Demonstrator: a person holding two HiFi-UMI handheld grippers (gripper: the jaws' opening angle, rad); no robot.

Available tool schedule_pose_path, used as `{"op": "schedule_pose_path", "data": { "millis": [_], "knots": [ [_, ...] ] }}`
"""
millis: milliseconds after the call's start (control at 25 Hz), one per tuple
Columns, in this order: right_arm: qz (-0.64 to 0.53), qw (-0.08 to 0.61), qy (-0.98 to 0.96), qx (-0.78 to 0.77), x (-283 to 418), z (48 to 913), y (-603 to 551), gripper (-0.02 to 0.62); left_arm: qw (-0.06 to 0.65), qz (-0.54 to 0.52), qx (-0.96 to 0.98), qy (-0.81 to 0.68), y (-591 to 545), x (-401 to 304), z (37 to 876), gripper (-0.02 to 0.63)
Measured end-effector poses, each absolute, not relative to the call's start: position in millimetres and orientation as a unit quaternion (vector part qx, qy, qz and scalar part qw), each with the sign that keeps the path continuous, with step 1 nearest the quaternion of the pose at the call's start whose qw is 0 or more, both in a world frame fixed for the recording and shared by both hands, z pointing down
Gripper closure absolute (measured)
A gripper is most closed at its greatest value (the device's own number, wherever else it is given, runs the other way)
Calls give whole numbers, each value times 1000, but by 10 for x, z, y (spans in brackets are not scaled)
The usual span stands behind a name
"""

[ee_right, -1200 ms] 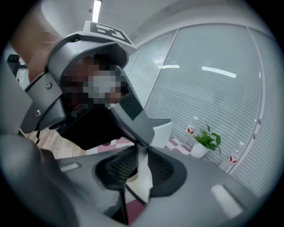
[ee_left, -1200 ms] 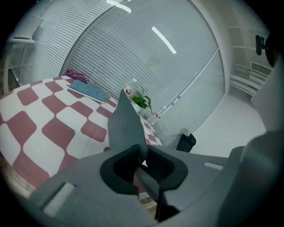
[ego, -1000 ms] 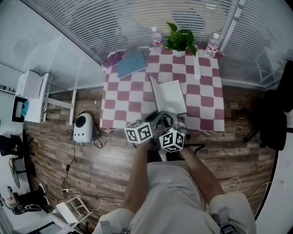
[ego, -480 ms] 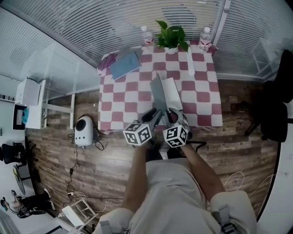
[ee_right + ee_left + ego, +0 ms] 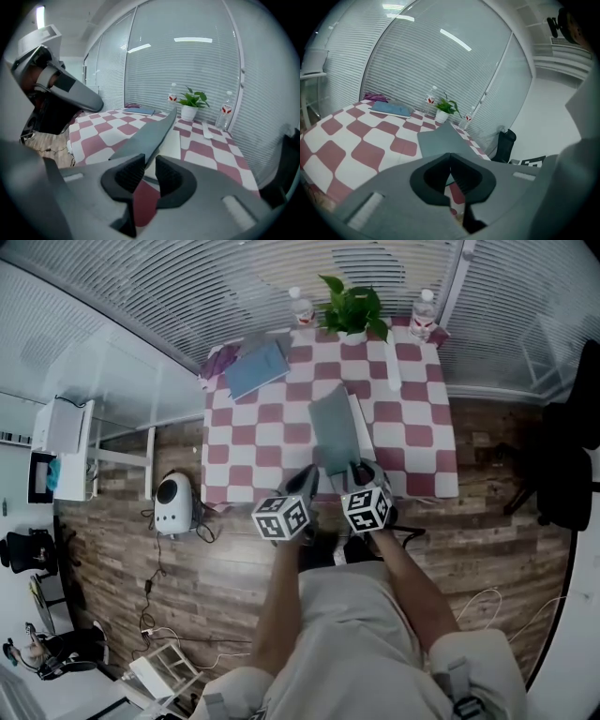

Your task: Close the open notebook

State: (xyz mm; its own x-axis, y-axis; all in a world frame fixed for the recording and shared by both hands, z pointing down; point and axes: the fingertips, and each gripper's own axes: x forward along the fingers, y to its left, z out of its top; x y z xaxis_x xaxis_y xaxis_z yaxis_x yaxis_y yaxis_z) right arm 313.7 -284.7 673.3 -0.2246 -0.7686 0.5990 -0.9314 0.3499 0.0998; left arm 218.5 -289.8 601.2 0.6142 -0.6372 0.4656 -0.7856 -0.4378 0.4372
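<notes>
Slatted blinds close off the far side of a checked red-and-white tabletop [image 5: 253,442], and the notebook [image 5: 334,432] lies at the middle of the head view. Its long axis runs from the near table edge up the frame toward the potted plant [image 5: 352,306]. Both grippers sit at its near short end. The left gripper [image 5: 307,482] is just left of that end, with its jaws pressed together and nothing between them. The right gripper [image 5: 361,472] is directly below the near end, with its jaws a narrow gap apart and opening. In the right gripper view the near corner of the grey cover [image 5: 150,131] sits just beyond and above that gap, and the pads do not press on it. The right gripper looks the nearer of the two. The cover is plain matte grey and slants up from the left long edge over a white page [image 5: 171,143], which shows only as a strip on the right, so the notebook appears partly folded and not yet flat. Finishing the fold probably calls for a push down and to the right on the cover.
</notes>
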Motion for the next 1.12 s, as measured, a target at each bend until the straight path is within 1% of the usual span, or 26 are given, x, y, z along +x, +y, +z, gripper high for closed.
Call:
{"op": "schedule_pose_path", "data": {
  "millis": [360,560,760,920,1120],
  "knots": [
    [184,307,-742,566,3233,6914,-2900,490,313,123,836,-433,-2885,1961,6037,598],
    [218,300,-729,575,3258,6958,-2904,474,301,126,839,-435,-2767,1860,5972,598],
    [254,270,-720,587,3265,6897,-2846,463,291,122,840,-441,-2517,1836,5883,597],
    [246,279,-728,575,3238,6675,-2552,462,281,105,844,-445,-2292,1822,5776,597],
    [209,257,-751,571,3249,6376,-2003,462,276,73,841,-459,-1949,1811,5631,597]
  ]
}}
